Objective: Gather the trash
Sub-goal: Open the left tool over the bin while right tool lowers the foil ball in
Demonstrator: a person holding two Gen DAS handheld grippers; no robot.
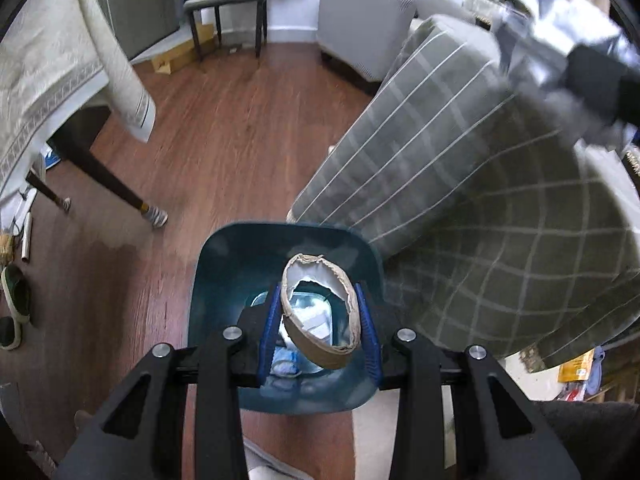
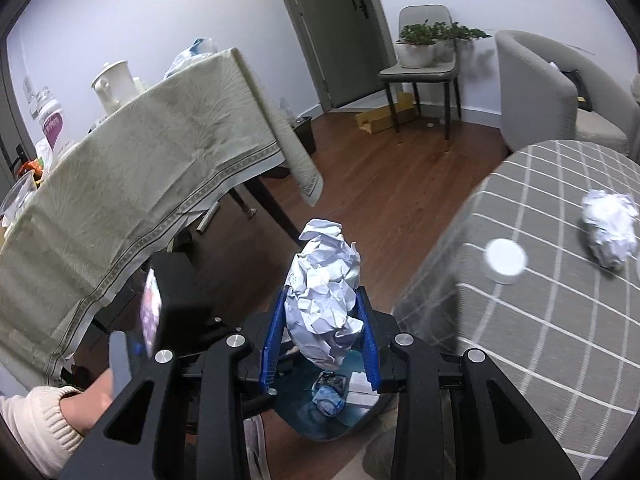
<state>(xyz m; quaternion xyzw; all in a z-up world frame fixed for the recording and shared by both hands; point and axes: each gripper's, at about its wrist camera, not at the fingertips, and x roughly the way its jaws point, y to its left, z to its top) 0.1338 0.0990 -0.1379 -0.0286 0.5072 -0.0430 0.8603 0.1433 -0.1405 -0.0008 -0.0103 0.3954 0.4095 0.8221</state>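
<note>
Directly above the dark teal plastic bin (image 1: 224, 280), my left gripper (image 1: 318, 322) pinches a light, crushable brown cardboard ring (image 1: 320, 312) across its walls; my right gripper (image 2: 322, 330) clamps a soft crumpled white paper ball (image 2: 324, 300).

**Dining corner with wood floor and pale walls**

Reddish-brown plank floor (image 2: 384, 184) fills the centre of both views. At left, a dark-legged table under a cream tablecloth (image 2: 132, 168). At upper centre, a grey door (image 2: 336, 40) in a pale wall; beside it a grey chair (image 2: 420, 68) bearing a potted plant (image 2: 420, 40). A grey armchair (image 2: 536, 84) sits upper right.
</note>
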